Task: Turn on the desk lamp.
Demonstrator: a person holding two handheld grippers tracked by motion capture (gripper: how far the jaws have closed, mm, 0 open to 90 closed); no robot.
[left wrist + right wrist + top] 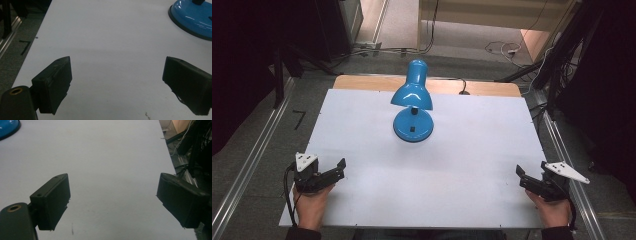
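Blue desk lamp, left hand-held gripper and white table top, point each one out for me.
Blue desk lamp [412,94]: high view, on its shade.
Left hand-held gripper [341,167]: high view, between its open jaw tips.
White table top [452,170]: high view, bare surface.

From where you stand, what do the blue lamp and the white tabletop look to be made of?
The blue lamp looks like painted metal or hard plastic; its gloss shows bright highlights on the shade and base, so I cannot say which. The white tabletop looks like a matte laminate or painted board: flat, even, without reflections.
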